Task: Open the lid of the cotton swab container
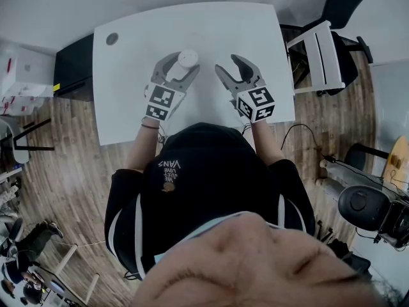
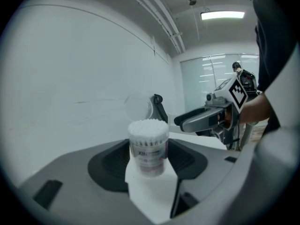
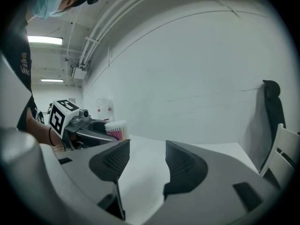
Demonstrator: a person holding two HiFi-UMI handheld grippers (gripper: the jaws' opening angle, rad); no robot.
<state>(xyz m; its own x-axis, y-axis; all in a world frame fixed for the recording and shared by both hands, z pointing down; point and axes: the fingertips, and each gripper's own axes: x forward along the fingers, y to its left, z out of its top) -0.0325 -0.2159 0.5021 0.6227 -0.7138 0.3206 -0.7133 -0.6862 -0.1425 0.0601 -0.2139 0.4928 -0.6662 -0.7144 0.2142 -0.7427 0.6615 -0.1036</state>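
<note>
Head view: a person leans over a white table point(image 1: 128, 75), holding a two-jaw gripper in each hand. The left gripper point(image 1: 181, 64) reaches toward the table's middle, where a small round cotton swab container point(image 1: 187, 58) stands upright at its tips. In the left gripper view, the container point(image 2: 148, 146) sits between the two dark pads, which press against its sides. White swab heads fill its top, and its clear round lid point(image 2: 138, 106) is flipped up behind it. The right gripper point(image 1: 231, 69) hovers just beside the left one. In the right gripper view, its jaws stand apart with only bare tabletop between them.
</note>
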